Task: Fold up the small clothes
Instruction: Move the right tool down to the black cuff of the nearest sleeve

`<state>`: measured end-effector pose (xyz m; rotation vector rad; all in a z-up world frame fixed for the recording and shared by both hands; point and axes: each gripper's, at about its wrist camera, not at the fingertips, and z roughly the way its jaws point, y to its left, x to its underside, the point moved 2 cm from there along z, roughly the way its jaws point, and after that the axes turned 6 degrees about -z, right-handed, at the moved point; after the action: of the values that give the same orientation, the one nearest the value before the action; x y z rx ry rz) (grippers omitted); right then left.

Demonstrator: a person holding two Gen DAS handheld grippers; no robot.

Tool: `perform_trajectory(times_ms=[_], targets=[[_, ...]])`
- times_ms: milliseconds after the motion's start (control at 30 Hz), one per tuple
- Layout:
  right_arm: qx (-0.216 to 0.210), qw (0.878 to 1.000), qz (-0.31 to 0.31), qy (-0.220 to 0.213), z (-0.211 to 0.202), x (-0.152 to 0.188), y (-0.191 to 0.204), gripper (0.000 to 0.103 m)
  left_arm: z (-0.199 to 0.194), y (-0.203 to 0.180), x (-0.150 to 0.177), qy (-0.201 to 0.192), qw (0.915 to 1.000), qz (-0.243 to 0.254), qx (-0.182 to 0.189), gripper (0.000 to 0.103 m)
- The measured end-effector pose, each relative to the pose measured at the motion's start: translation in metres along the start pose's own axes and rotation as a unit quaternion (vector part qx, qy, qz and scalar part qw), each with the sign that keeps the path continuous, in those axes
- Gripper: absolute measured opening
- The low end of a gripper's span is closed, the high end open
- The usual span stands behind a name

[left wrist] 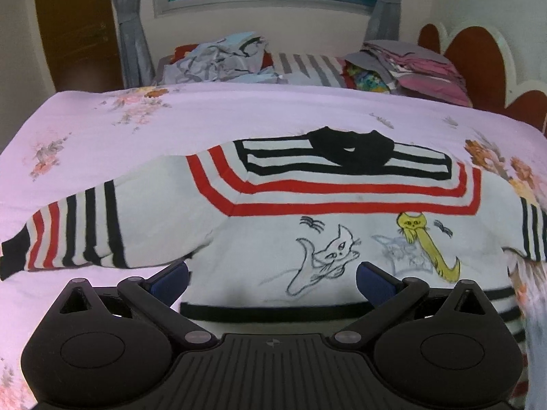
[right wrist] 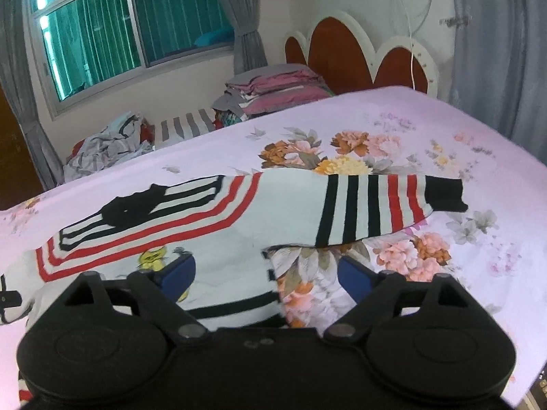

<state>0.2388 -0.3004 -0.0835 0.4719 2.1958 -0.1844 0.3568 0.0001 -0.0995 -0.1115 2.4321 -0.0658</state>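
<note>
A small white sweater [left wrist: 307, 191] with red and black stripes, a black collar and cat drawings lies flat, front up, on a pink floral bedspread [left wrist: 205, 112]. Its left sleeve [left wrist: 78, 232] stretches out toward the left. My left gripper [left wrist: 271, 273] hovers open over the lower body near the black hem band, nothing between its blue pads. In the right wrist view the sweater [right wrist: 239, 225] spreads to the left and its striped right sleeve [right wrist: 376, 205] points right. My right gripper [right wrist: 266, 270] stands open above the sweater's right side edge near the hem; the pads do not press on it.
Beyond the bedspread [right wrist: 444, 143] a second bed carries a crumpled grey clothes pile [left wrist: 218, 58] and a folded pink stack [left wrist: 420, 65]. A red scalloped headboard [right wrist: 342, 51] stands at the right, with a window and grey curtains behind.
</note>
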Motion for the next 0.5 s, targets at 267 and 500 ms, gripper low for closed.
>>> perform_trajectory(times_ms=[267,500], targets=[[0.02,0.999,0.025,0.032,0.056,-0.008,-0.067,0.082,0.032,-0.041,-0.007,0.013,0.999,-0.042,0.011,0.103],[0.049,0.993,0.081,0.071,0.108,-0.006,-0.135,0.075,0.053,-0.076,-0.01,0.01,0.9992,-0.029,0.026,0.103]])
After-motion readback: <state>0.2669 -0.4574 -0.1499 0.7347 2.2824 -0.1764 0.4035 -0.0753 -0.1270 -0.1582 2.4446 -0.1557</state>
